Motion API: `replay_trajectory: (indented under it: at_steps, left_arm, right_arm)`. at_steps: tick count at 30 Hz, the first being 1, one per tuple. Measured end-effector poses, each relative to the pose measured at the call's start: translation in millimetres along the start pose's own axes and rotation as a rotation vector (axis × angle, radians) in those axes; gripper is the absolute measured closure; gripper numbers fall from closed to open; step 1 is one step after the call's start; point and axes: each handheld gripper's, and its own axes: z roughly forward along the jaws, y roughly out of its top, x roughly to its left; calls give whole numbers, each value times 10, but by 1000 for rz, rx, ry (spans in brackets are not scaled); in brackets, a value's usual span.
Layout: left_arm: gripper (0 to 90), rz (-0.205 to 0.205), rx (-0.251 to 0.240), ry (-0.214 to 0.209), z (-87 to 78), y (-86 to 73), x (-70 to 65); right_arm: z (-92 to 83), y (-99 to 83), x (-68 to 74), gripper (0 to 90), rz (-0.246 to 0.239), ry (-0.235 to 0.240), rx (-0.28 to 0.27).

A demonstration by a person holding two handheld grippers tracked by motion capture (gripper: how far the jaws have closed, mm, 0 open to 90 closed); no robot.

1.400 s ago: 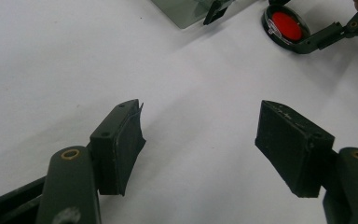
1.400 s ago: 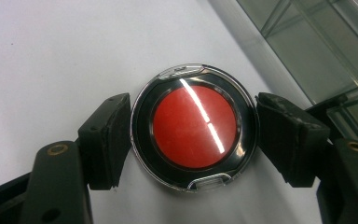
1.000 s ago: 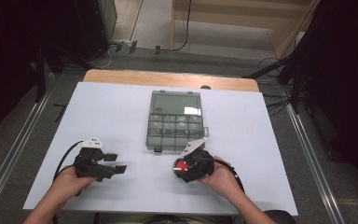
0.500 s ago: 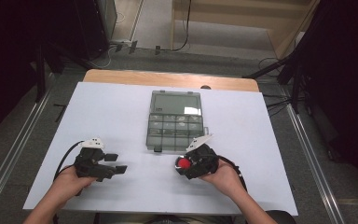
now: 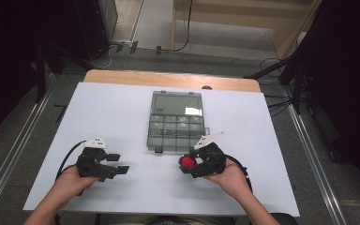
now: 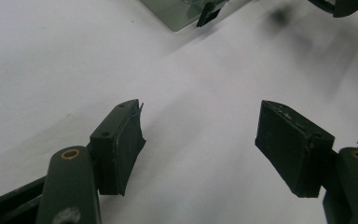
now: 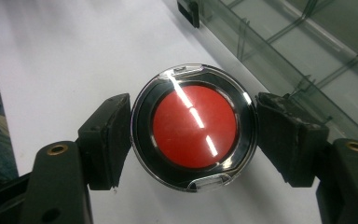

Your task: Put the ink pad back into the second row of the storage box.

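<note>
Presently: round red compact [image 7: 194, 127] clamped between both pads of the right gripper [image 5: 198, 162], lifted just above the white table [image 5: 122, 112], near its front edge; clear divided box [image 5: 176, 123] just beyond, its front latch close to the compact; left gripper [image 5: 114, 162] jaws wide, holding nothing, resting well apart to the left; bare tabletop between the two grippers.

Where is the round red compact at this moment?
The round red compact sits between the right gripper pads, at the high view's lower right, just before the clear compartment box.
</note>
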Motion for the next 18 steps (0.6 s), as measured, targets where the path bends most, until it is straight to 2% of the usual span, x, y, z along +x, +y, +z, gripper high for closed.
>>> replay_trajectory:
  at_steps: [5, 18]
  left_arm:
    - [310, 4, 3, -3, 4, 5, -2]
    - [310, 8, 6, -6, 21, 6, -7]
  right_arm:
    - [-65, -14, 3, 309, 1, -1, -18]
    - [-169, 55, -50, 309, 40, 5, -66]
